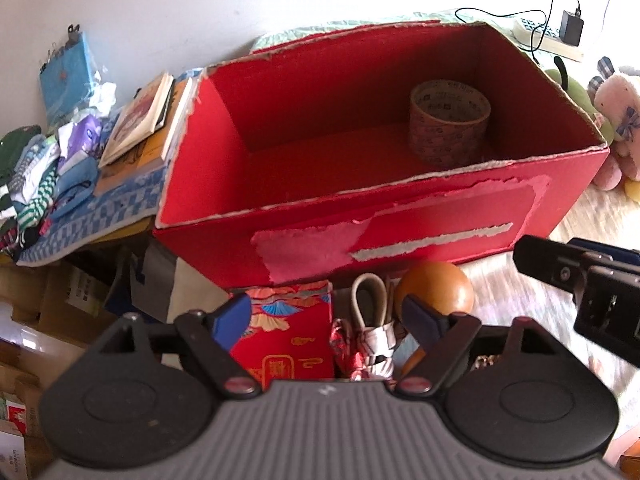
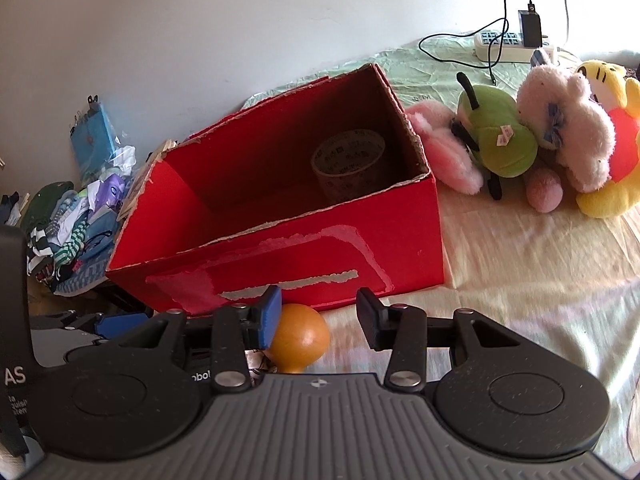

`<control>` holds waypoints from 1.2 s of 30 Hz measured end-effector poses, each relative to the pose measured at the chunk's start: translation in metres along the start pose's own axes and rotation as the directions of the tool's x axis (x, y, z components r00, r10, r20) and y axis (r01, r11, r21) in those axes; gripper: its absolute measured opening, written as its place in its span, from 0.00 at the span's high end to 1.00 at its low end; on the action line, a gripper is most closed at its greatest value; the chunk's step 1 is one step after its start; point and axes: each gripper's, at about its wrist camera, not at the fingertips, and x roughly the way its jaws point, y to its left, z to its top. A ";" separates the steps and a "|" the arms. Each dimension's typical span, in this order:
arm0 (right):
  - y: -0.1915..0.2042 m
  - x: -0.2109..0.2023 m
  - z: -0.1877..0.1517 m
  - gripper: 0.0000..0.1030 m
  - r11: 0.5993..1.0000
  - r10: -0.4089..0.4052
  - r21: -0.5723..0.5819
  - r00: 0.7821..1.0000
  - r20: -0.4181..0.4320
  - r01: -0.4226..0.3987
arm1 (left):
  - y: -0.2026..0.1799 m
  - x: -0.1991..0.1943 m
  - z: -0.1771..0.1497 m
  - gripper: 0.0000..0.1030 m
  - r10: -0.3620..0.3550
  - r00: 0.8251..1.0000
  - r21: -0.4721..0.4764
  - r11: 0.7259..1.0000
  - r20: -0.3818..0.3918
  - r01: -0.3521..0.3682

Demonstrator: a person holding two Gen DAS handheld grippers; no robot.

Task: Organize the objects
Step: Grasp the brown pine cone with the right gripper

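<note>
A red cardboard box [image 1: 400, 216] stands open on the bed, with a roll of printed tape [image 1: 448, 124] inside at its right end. In front of it lie a red patterned packet [image 1: 288, 332], a folded umbrella [image 1: 372, 344] with a loop strap, and an orange-brown ball [image 1: 436, 288]. My left gripper [image 1: 324, 320] hangs open over the packet and umbrella, which sit between its blue pads. My right gripper [image 2: 320, 318] is open just before the box [image 2: 280, 264]; the ball [image 2: 300, 340] rests beside its left blue pad. The tape roll [image 2: 348, 164] shows inside.
Plush toys [image 2: 560, 136] lie to the right of the box. A power strip with a charger and cable [image 2: 512, 40] is near the wall. Left of the box are books [image 1: 140, 120] and a heap of clothes [image 1: 40, 184]. Cardboard boxes [image 1: 60, 300] sit below the bed edge.
</note>
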 end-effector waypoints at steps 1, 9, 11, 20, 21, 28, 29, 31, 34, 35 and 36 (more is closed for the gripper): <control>0.000 0.001 0.000 0.57 1.000 -0.001 0.002 1.000 -0.002 0.001 | 0.000 0.000 0.000 0.17 0.002 1.000 0.002 1.000 0.001 -0.002; -0.001 0.004 0.000 0.51 1.000 -0.003 0.020 1.000 -0.015 0.003 | -0.003 0.004 0.003 0.06 0.004 1.000 0.013 1.000 0.006 -0.004; -0.001 0.005 0.000 0.51 1.000 -0.005 0.022 1.000 -0.018 0.005 | -0.003 0.005 0.003 0.06 0.001 1.000 0.014 1.000 0.004 -0.001; -0.001 0.008 0.001 0.51 1.000 -0.006 0.024 1.000 -0.019 0.006 | -0.003 0.009 0.006 0.03 -0.005 1.000 0.010 1.000 -0.001 0.005; -0.001 0.008 0.002 0.51 1.000 -0.005 0.024 1.000 -0.019 0.006 | -0.002 0.009 0.006 0.03 -0.006 1.000 0.010 1.000 0.000 0.006; 0.000 0.009 0.002 0.51 1.000 -0.005 0.025 1.000 -0.019 0.006 | -0.003 0.010 0.008 0.03 -0.007 1.000 0.011 1.000 0.002 0.007; 0.001 0.010 0.003 0.51 1.000 -0.005 0.025 1.000 -0.020 0.005 | -0.003 0.010 0.008 0.03 -0.007 1.000 0.011 1.000 0.002 0.007; 0.001 0.011 0.003 0.51 1.000 -0.004 0.023 1.000 -0.021 0.005 | -0.003 0.010 0.008 0.03 -0.007 1.000 0.011 1.000 0.001 0.007; 0.000 0.012 0.004 0.51 1.000 -0.001 0.023 1.000 -0.023 0.002 | -0.002 0.010 0.010 0.03 -0.009 1.000 0.011 1.000 0.000 0.009; 0.000 0.012 0.004 0.51 1.000 -0.001 0.025 1.000 -0.024 0.002 | -0.002 0.010 0.010 0.03 -0.009 1.000 0.011 1.000 0.001 0.009; 0.000 0.012 0.004 0.51 1.000 0.000 0.027 1.000 -0.027 0.001 | -0.002 0.010 0.010 0.03 -0.009 1.000 0.011 1.000 0.000 0.009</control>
